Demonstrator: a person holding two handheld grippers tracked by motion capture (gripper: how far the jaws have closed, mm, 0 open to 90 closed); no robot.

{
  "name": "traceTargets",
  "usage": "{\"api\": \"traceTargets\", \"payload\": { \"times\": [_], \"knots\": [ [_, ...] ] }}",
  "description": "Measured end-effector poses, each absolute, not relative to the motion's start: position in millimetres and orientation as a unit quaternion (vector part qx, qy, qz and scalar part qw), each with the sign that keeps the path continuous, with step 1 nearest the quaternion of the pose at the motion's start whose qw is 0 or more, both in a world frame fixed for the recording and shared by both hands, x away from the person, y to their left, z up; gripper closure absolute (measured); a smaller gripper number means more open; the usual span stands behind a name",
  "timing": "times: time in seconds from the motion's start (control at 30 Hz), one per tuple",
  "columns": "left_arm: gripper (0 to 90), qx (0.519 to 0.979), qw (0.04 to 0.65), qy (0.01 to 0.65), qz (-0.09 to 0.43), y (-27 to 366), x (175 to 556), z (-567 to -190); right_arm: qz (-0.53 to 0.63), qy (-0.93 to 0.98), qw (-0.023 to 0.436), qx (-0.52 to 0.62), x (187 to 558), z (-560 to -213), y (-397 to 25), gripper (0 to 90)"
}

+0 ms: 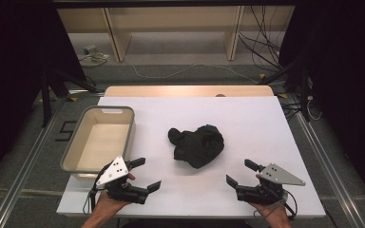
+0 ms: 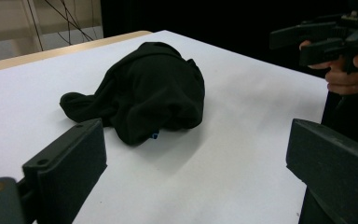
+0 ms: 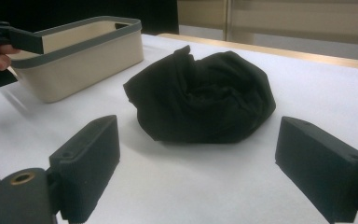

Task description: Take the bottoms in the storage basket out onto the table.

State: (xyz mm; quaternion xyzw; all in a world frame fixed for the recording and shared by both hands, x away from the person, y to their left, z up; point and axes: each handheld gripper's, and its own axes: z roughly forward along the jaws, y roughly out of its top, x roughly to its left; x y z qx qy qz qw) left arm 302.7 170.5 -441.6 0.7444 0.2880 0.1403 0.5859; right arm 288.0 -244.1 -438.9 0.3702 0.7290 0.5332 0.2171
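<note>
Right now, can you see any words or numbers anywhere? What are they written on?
"5" – a large dark numeral on the grey floor left of the table, beside the beige bin.
Nothing can be read on the black cloth; a tiny blue spot at its lower edge in the left gripper view is too small to tell.
No writing on the white table or either gripper.
</note>
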Motion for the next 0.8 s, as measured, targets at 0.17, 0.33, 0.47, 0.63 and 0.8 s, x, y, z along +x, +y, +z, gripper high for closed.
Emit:
{"api": "traceTargets", "payload": {
  "times": [0.17, 0.33, 0.47, 0.63, 0.8],
  "knots": [
    [4.6, 0.744, 0.586, 0.289, 0.141, 170.7, 304.4, -441.5, 0.534, 0.727, 0.219, 0.372, 287.9, -439.2, -243.5, 13.9],
    [4.6, 0.745, 0.584, 0.289, 0.142, 170.0, 305.0, -441.6, 0.534, 0.726, 0.220, 0.373, 287.7, -438.9, -244.4, 13.9],
    [4.6, 0.744, 0.585, 0.289, 0.143, 170.1, 305.2, -441.3, 0.534, 0.725, 0.222, 0.373, 287.9, -439.0, -244.6, 13.9],
    [4.6, 0.743, 0.586, 0.291, 0.143, 170.2, 305.4, -441.5, 0.536, 0.724, 0.223, 0.373, 287.8, -438.6, -245.0, 13.9],
    [4.6, 0.745, 0.584, 0.289, 0.143, 169.8, 305.7, -442.0, 0.536, 0.724, 0.223, 0.374, 287.7, -438.6, -245.2, 13.9]
  ]
}}
